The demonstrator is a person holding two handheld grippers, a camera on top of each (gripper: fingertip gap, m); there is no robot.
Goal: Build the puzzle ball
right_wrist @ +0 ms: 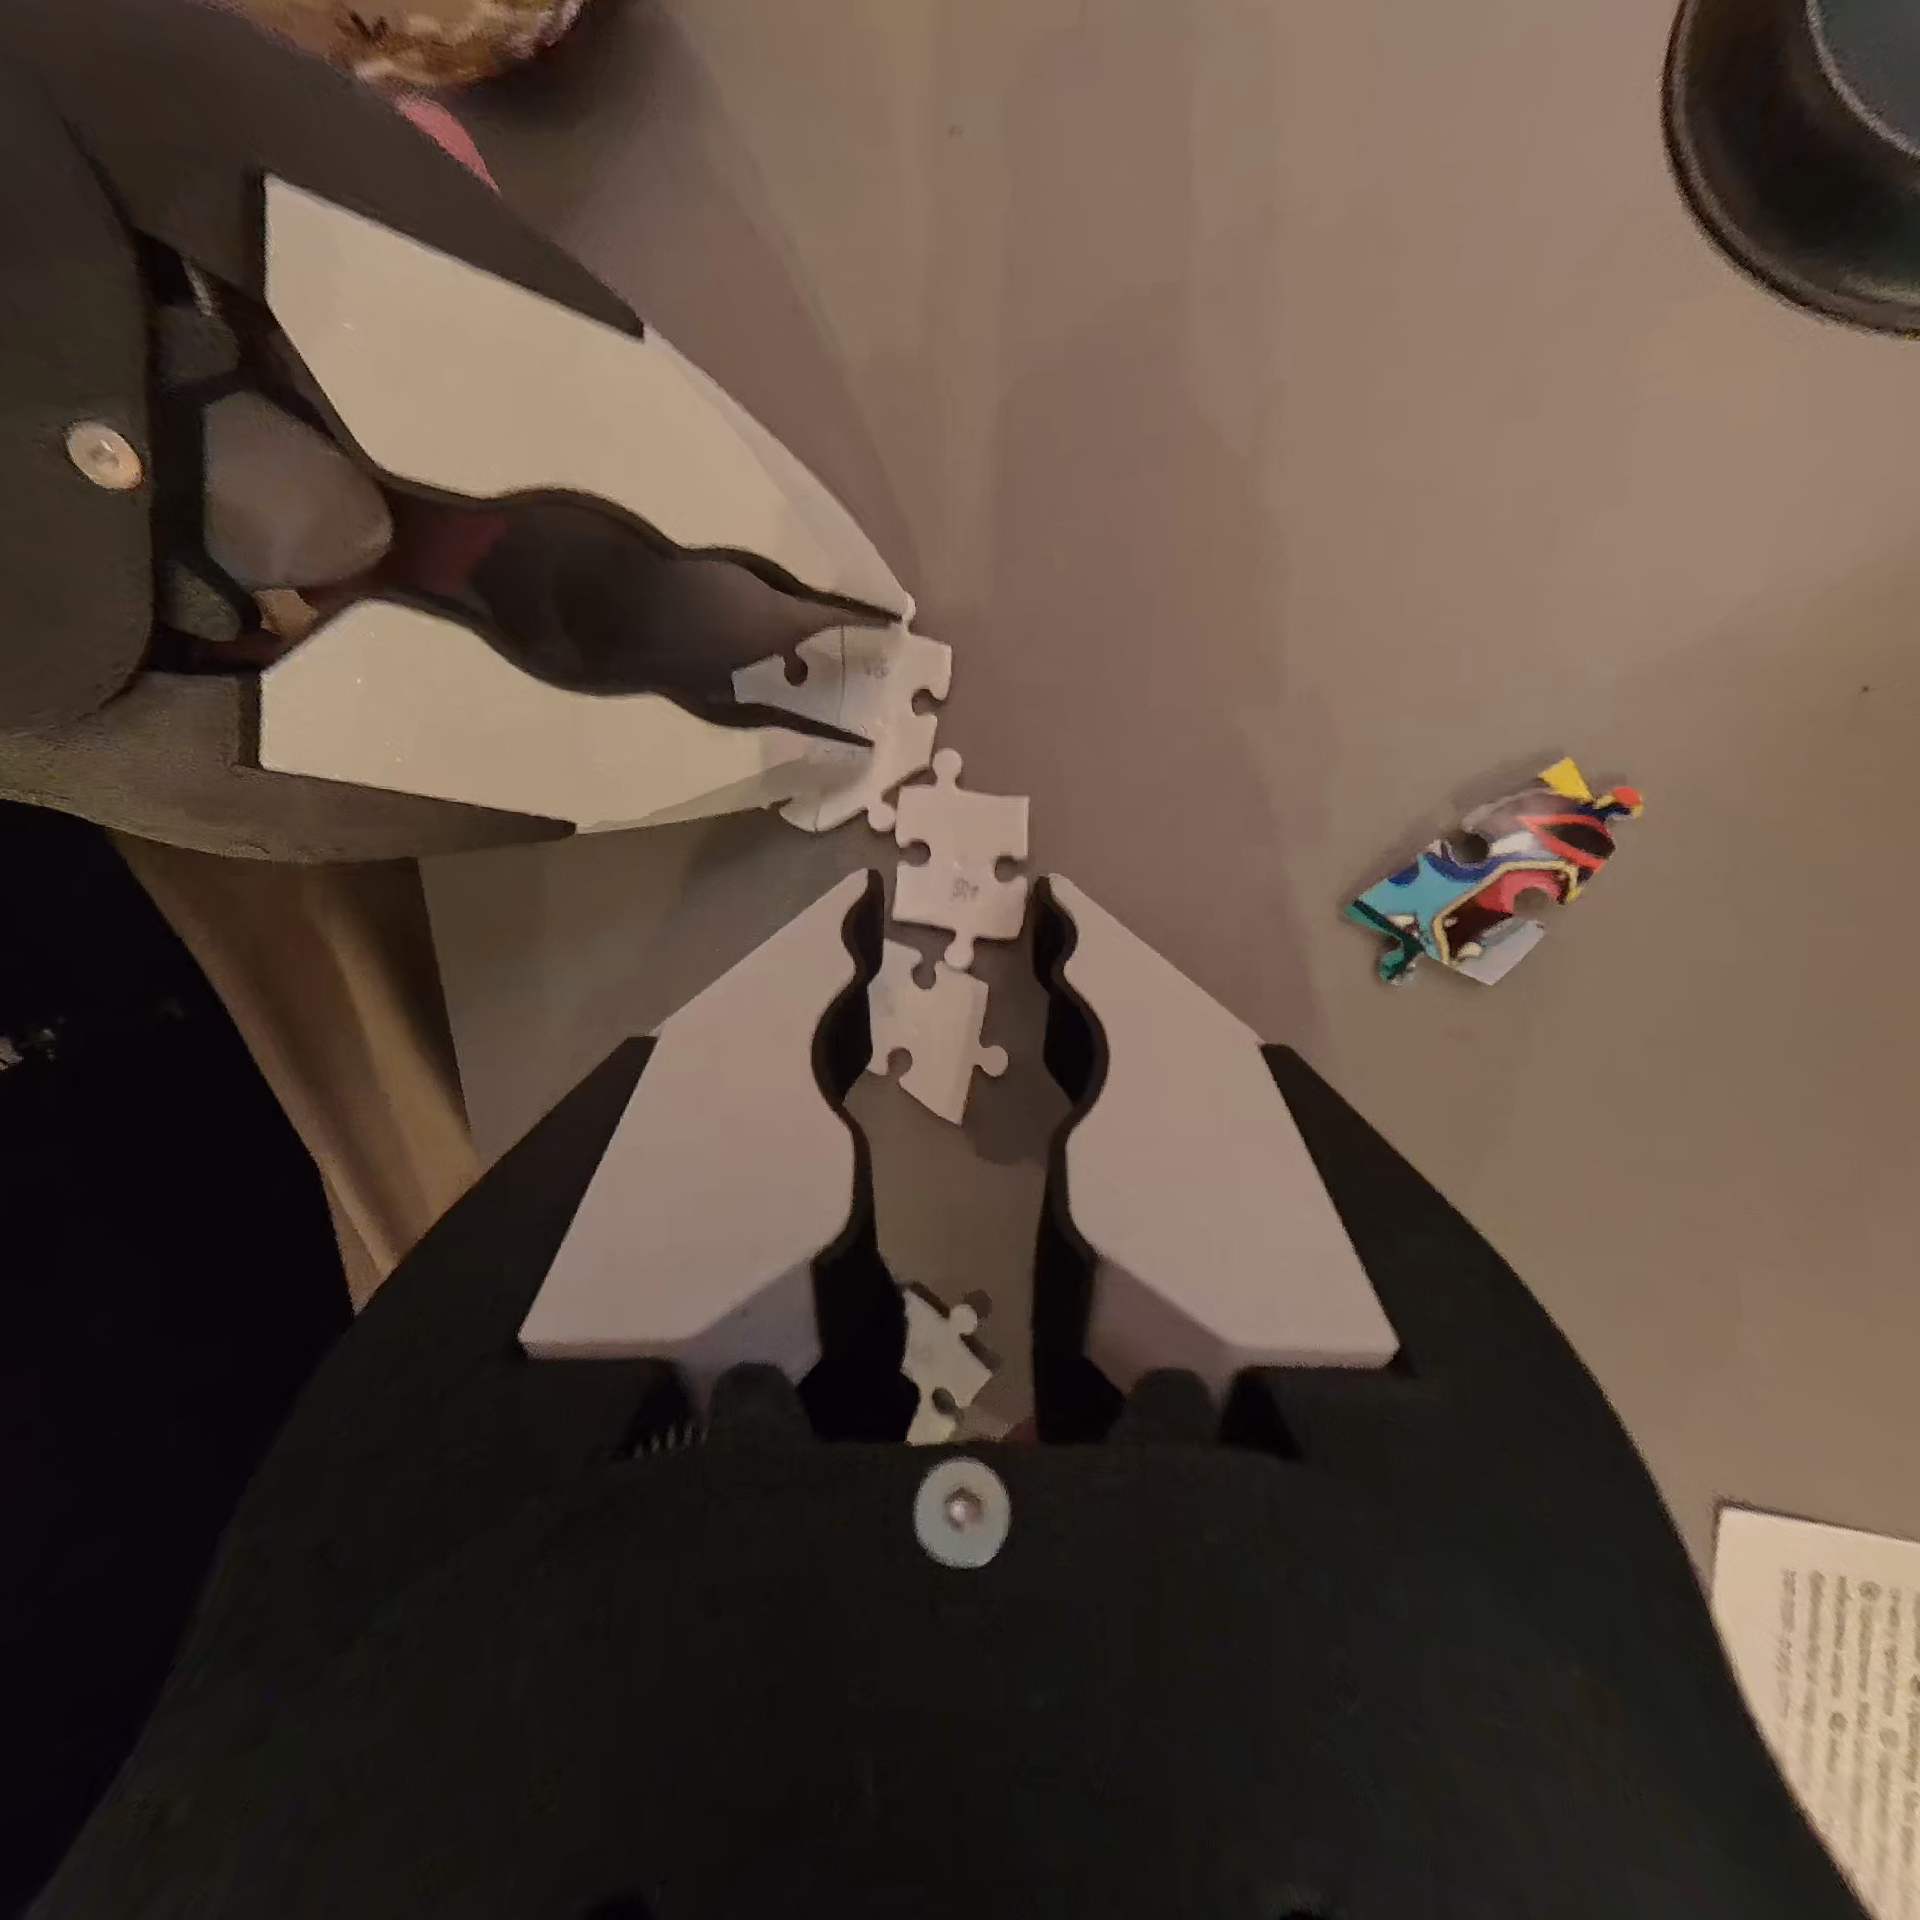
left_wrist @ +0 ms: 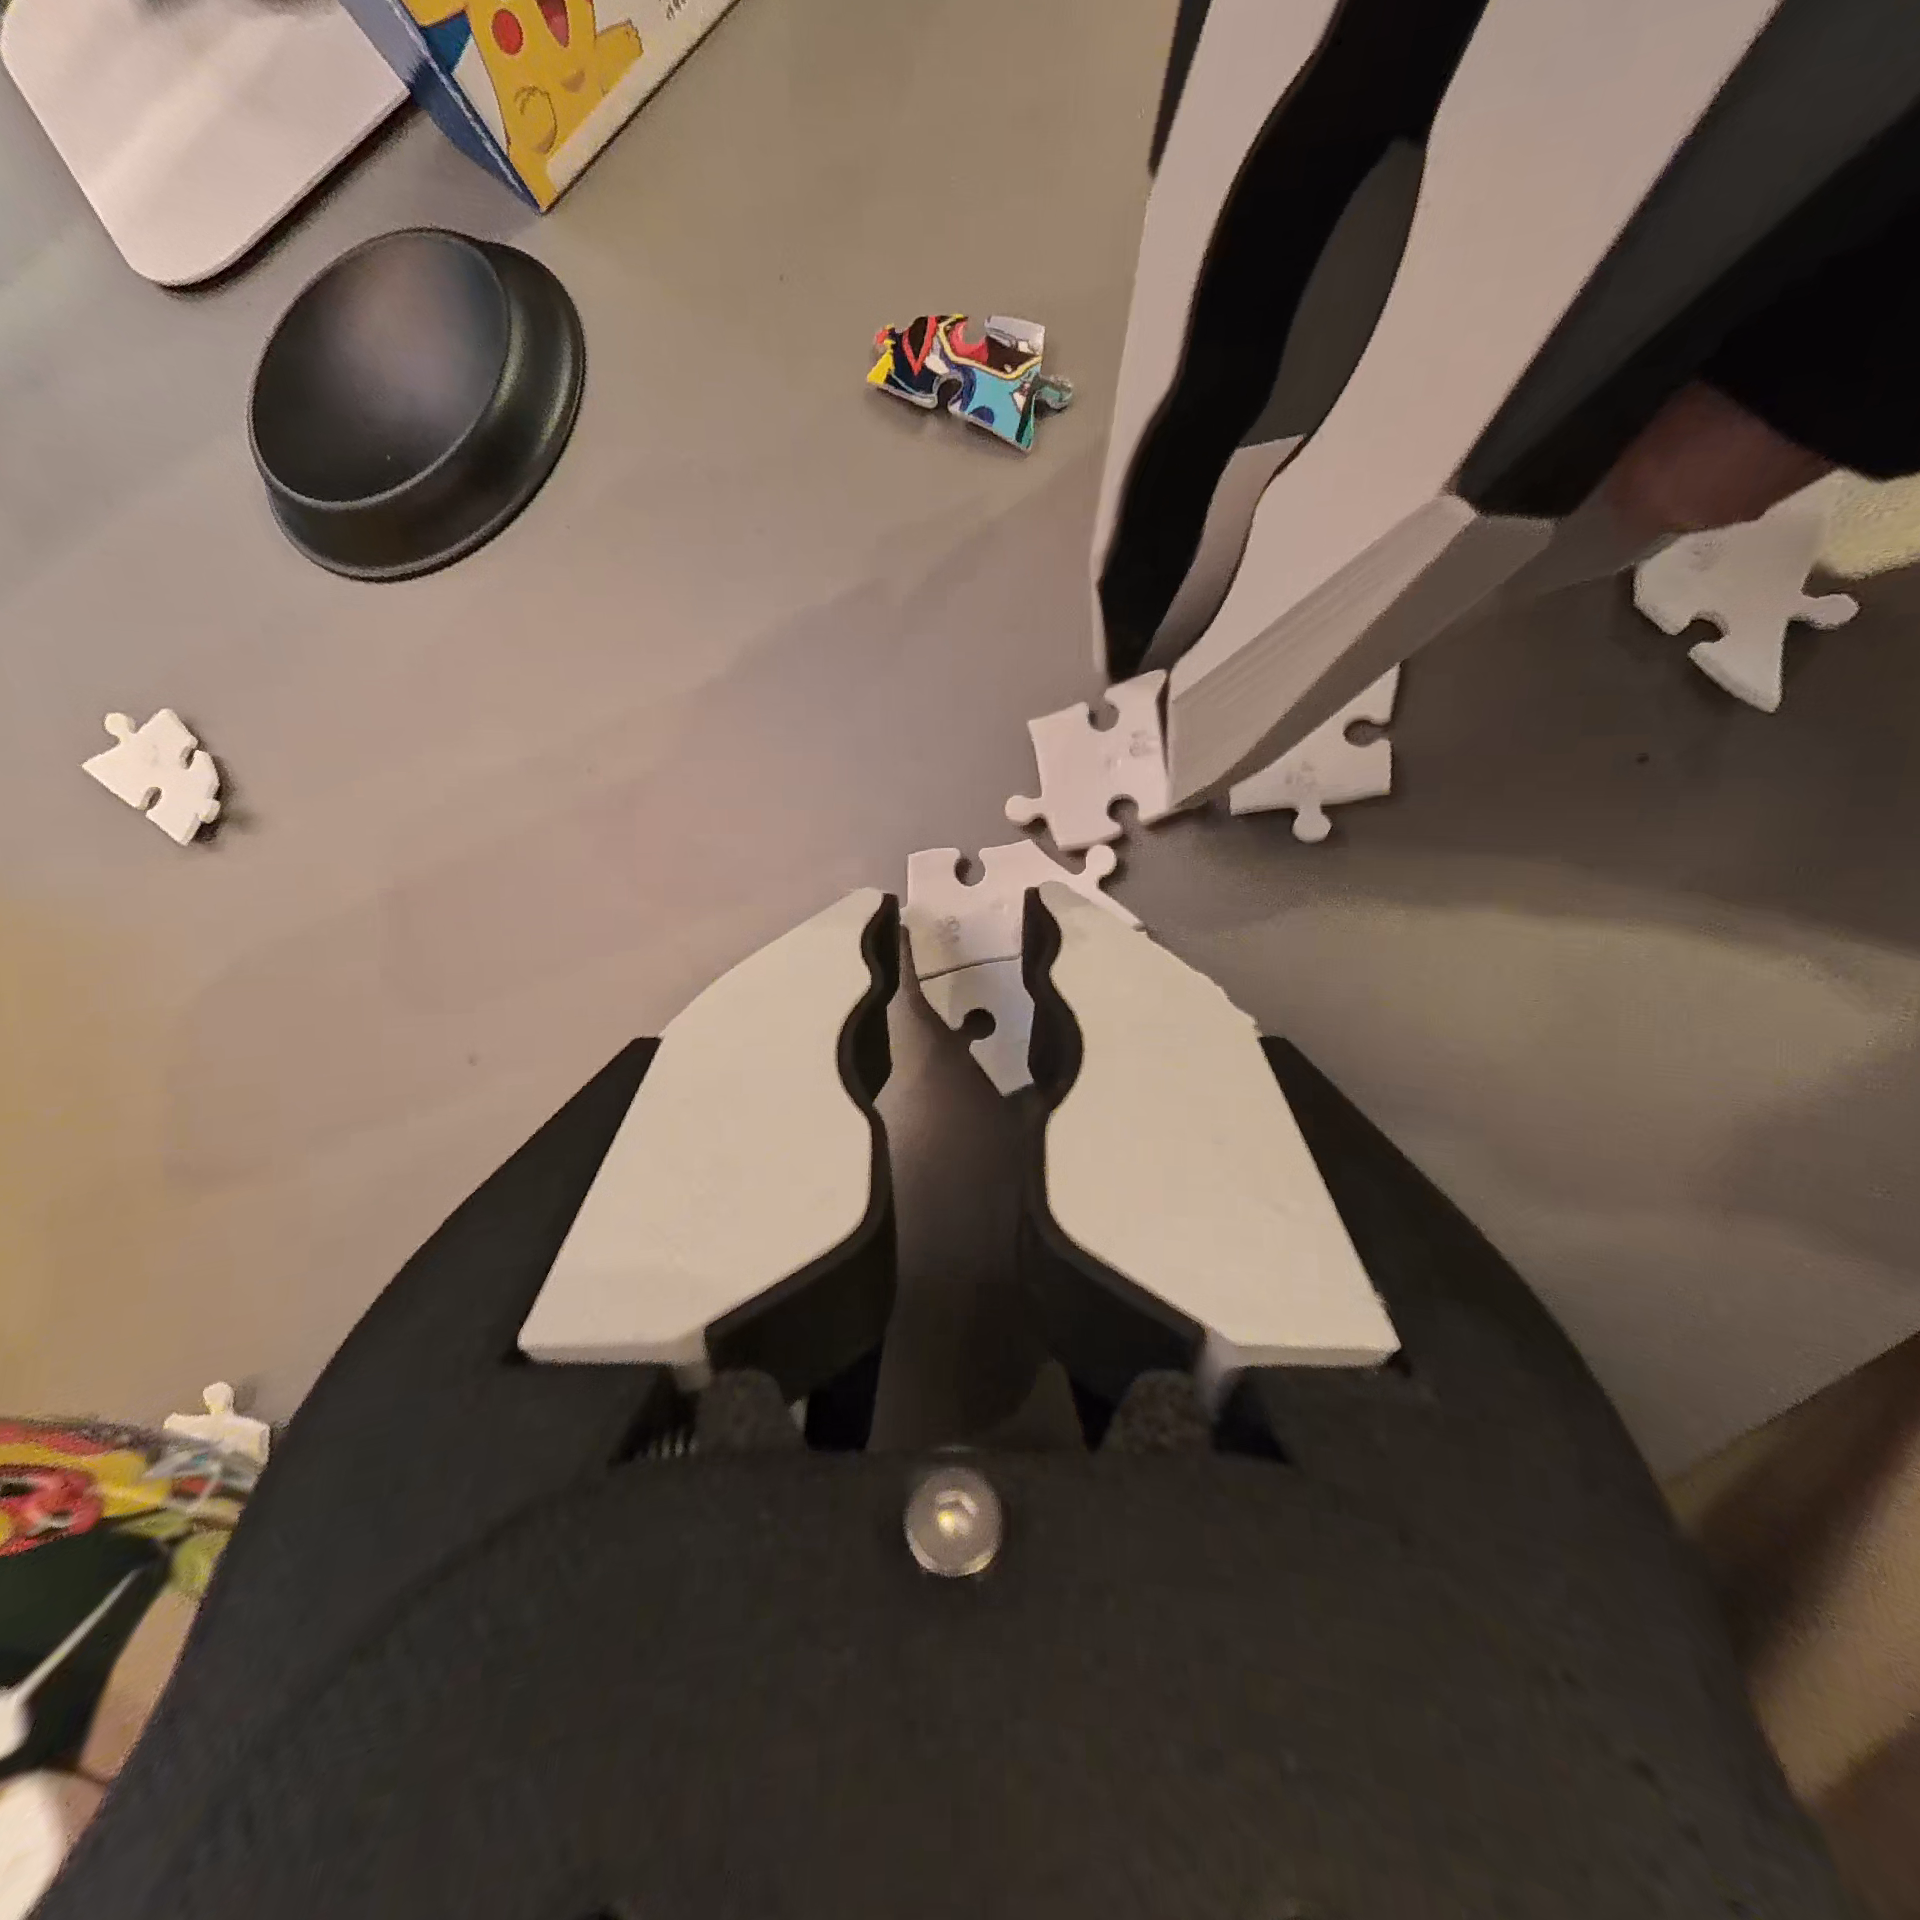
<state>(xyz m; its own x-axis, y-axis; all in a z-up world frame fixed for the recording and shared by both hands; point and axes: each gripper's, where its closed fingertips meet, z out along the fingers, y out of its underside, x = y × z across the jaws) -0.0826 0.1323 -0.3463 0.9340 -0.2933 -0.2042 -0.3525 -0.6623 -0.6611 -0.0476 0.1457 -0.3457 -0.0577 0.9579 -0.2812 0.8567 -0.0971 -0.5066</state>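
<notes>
My left gripper (left_wrist: 961, 899) is shut on a small cluster of joined white puzzle pieces (left_wrist: 971, 935), blank side up, just above the grey table (left_wrist: 623, 675). My right gripper (right_wrist: 961, 883) is shut on a single white piece (right_wrist: 961, 862). In the left wrist view, it comes in from the upper right (left_wrist: 1153, 707) with that piece (left_wrist: 1091, 758). The piece's tab sits right at the cluster's edge, almost touching. In the right wrist view, the left gripper (right_wrist: 883, 675) holds the cluster (right_wrist: 920, 675) at centre left.
Loose white pieces lie on the table (left_wrist: 1320, 769), (left_wrist: 1745, 613), (left_wrist: 156, 769). A colourful joined pair (left_wrist: 971, 379) and a black dome stand (left_wrist: 416, 405) are farther off. A printed box (left_wrist: 540, 83), a white pad (left_wrist: 208, 135) and a paper sheet (right_wrist: 1829, 1683) are at the edges. One gripper's finger ends stand about 4 centimeters off the other's.
</notes>
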